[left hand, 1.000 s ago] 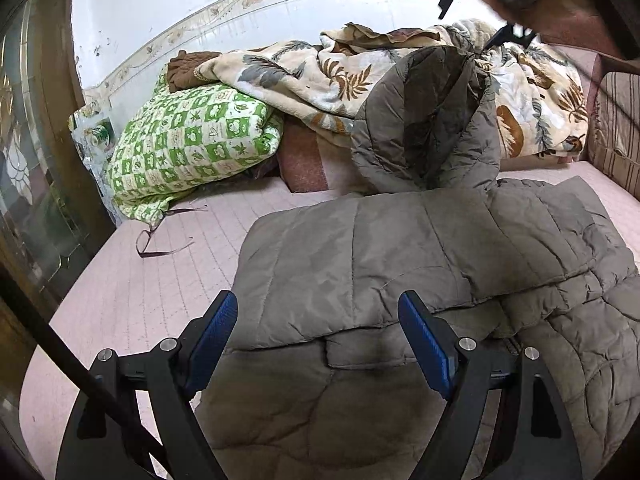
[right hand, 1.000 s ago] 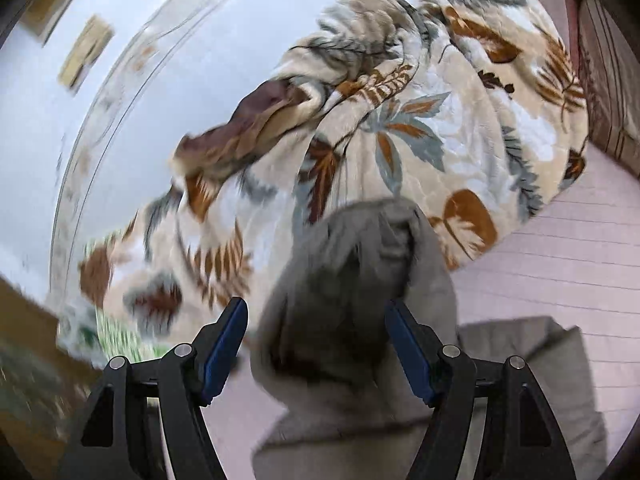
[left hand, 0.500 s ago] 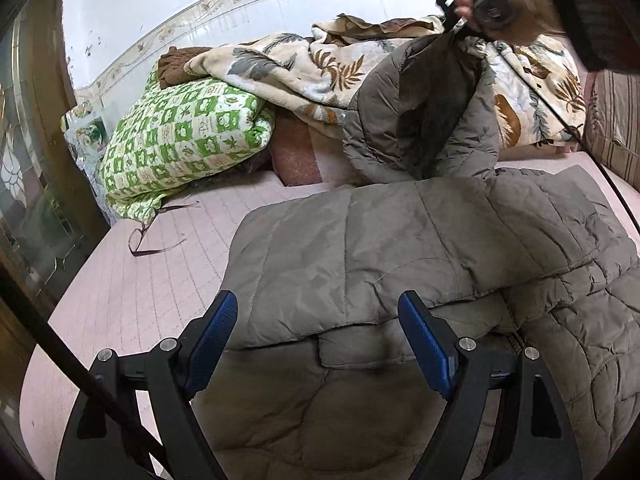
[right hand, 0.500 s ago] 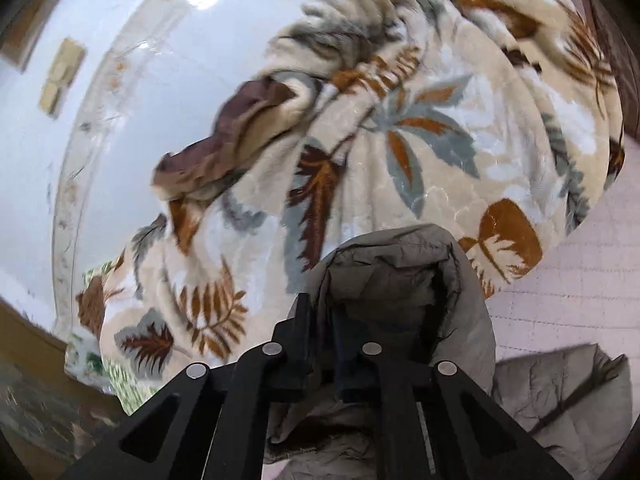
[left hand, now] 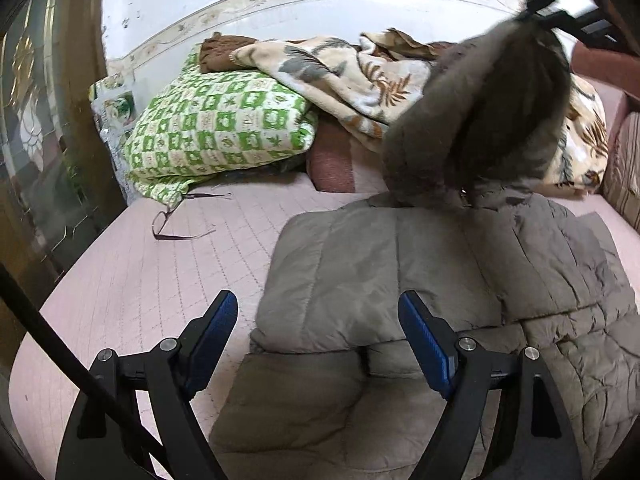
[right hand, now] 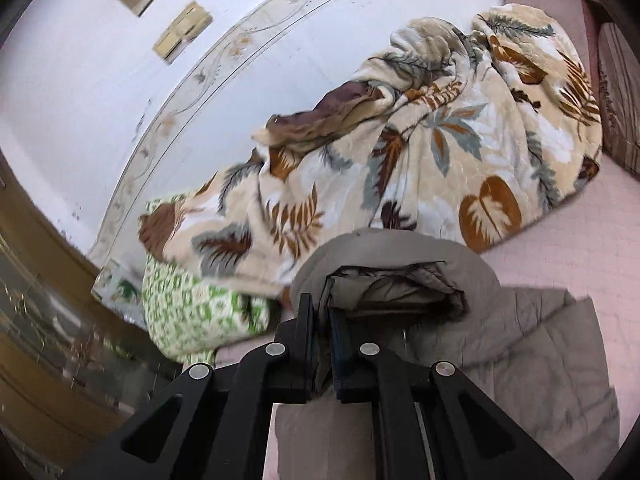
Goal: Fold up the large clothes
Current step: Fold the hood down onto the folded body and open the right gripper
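Observation:
A grey-brown quilted jacket [left hand: 392,264] lies partly folded on the pink bed [left hand: 132,280]. Its hood [left hand: 484,112] is lifted and blurred at the upper right of the left wrist view. My right gripper [right hand: 322,320] is shut on the hood's edge [right hand: 396,276] and holds it up; it also shows at the top right of the left wrist view [left hand: 560,8]. My left gripper [left hand: 318,344] is open and empty, hovering over the jacket's near left edge.
A green checked pillow [left hand: 216,128] and a leaf-print blanket [left hand: 340,68] are piled at the head of the bed against the white wall. A striped cushion [left hand: 624,164] sits at the right. A wooden glass door [left hand: 36,140] stands at the left.
My right gripper closed on the hood and lifted it, carrying it up and toward the near side. My left gripper shifted slightly left and stayed open.

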A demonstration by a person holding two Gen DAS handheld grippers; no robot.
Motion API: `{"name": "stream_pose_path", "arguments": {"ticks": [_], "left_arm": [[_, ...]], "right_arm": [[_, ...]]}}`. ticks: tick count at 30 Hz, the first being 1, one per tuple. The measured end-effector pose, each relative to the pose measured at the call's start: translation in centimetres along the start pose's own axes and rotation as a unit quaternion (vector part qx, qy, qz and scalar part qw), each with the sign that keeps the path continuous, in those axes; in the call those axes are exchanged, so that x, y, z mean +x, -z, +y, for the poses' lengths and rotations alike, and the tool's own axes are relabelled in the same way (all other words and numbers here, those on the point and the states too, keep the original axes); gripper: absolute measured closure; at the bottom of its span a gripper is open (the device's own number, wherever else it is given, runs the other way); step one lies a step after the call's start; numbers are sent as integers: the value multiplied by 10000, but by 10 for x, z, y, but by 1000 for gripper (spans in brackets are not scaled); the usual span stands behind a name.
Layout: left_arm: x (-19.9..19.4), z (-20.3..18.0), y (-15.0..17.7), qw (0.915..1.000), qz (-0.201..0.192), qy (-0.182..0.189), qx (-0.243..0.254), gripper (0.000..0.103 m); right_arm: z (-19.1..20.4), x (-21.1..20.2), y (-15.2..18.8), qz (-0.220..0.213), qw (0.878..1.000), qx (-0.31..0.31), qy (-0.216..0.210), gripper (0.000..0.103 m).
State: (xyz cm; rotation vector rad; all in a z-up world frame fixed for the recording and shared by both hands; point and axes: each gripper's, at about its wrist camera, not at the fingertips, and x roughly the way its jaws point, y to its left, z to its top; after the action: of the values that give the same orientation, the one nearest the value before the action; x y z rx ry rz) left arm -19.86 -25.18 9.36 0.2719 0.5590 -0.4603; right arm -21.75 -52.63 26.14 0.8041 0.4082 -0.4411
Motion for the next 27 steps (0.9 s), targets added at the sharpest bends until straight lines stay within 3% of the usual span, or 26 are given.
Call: {"name": "stream_pose_path", "arguments": {"ticks": [5,17,27], "left_arm": [[2,11,-2,9998,47,19,-197,21],[0,22,-4,9989,111,118,-435,21],[-2,20,-3,9991,78,116,-401,21]], "right_arm": [[-4,-27,39,35,9999,-24,100,94],[-69,-42,143,350,9972,550,368,95],[-119,15,222,1045,9873,594,1035,97]]}}
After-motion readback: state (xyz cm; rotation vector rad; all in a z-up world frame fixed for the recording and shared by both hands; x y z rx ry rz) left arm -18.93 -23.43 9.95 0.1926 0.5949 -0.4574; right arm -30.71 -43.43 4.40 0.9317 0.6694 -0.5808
